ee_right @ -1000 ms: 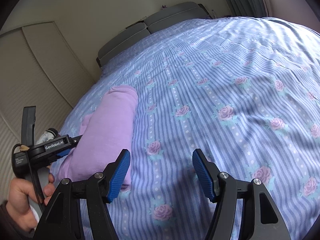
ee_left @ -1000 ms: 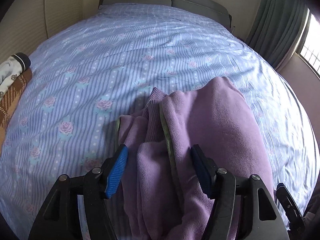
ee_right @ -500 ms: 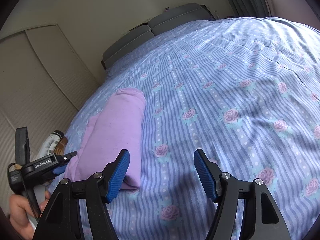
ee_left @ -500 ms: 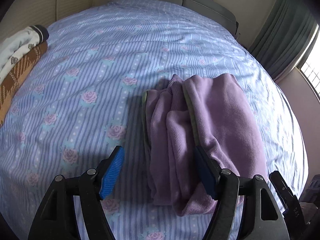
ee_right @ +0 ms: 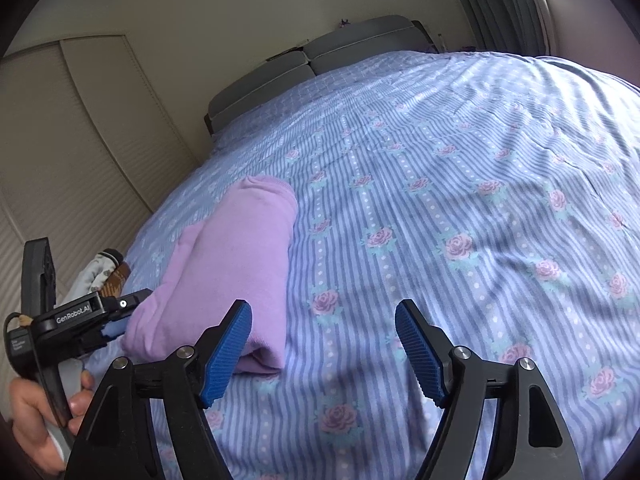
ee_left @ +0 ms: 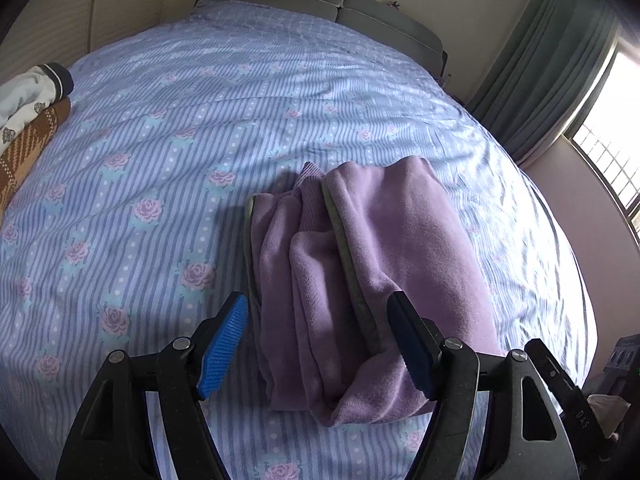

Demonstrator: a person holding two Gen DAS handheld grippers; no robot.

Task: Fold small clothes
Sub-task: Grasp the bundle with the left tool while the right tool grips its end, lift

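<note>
A folded purple garment (ee_left: 360, 272) lies on the blue floral bedspread (ee_left: 160, 152). My left gripper (ee_left: 320, 344) is open and empty, its blue pads on either side of the garment's near end, just above it. In the right wrist view the same garment (ee_right: 236, 264) lies left of centre. My right gripper (ee_right: 324, 348) is open and empty over bare bedspread (ee_right: 460, 220), to the right of the garment. The left gripper (ee_right: 108, 320) shows there at the garment's left end, held by a hand.
A white printed garment (ee_left: 28, 96) and a brown patterned one (ee_left: 24, 148) lie at the bed's left edge. A grey headboard (ee_left: 320, 4) stands at the far end. Curtains (ee_left: 552, 68) and a window are on the right, closet doors (ee_right: 80, 140) on the left.
My left gripper has pulled back and up from the purple garment, which now lies free between the pads. My right gripper has barely moved.
</note>
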